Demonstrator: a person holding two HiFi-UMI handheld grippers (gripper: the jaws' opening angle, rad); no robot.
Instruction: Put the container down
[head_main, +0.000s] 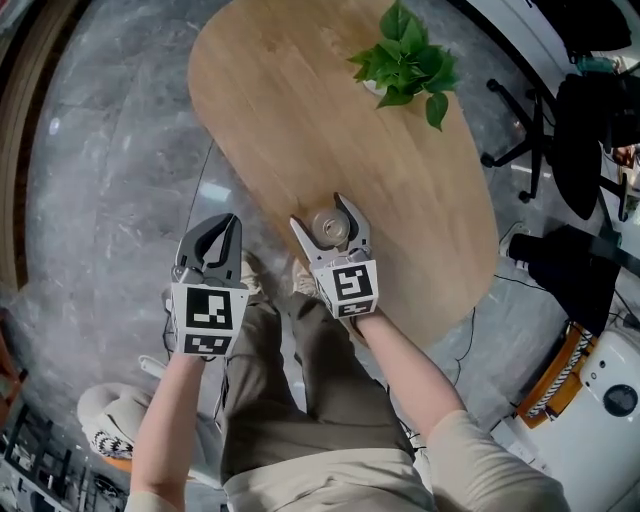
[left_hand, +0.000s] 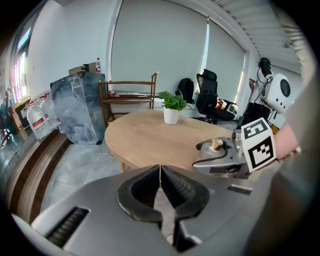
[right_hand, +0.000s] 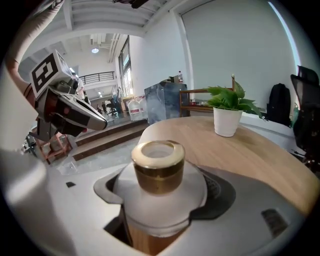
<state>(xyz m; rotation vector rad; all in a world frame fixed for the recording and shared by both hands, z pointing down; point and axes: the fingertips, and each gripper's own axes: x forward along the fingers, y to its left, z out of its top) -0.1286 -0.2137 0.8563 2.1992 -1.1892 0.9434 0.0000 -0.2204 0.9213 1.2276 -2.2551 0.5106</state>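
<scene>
The right gripper (head_main: 320, 214) has its two jaws clamped on the container (right_hand: 159, 170), one jaw on each side of its white body. The left gripper (left_hand: 160, 172) has its jaws pressed together at the tips with nothing between them. The right gripper view shows what the others do not: a rounded white shoulder under a short gold cap with a pale top, standing up out of the jaws. From the head view the container is only a small round disc seen from above. In the left gripper view only its gold cap shows from the side, poking above the right gripper's jaws. The container stands upright, its long axis vertical and the cap pointing up. It sits over the near end of the oval wooden table (head_main: 300, 110), a little in from the edge. Wood shows beneath it in the right gripper view, but whether its base touches the table cannot be told. The left gripper hangs to the left of the right one, off the table and over the grey marbled floor (head_main: 110, 180). A green plant (head_main: 404, 60) in a white pot stands at the table's far end, well apart from the container.
</scene>
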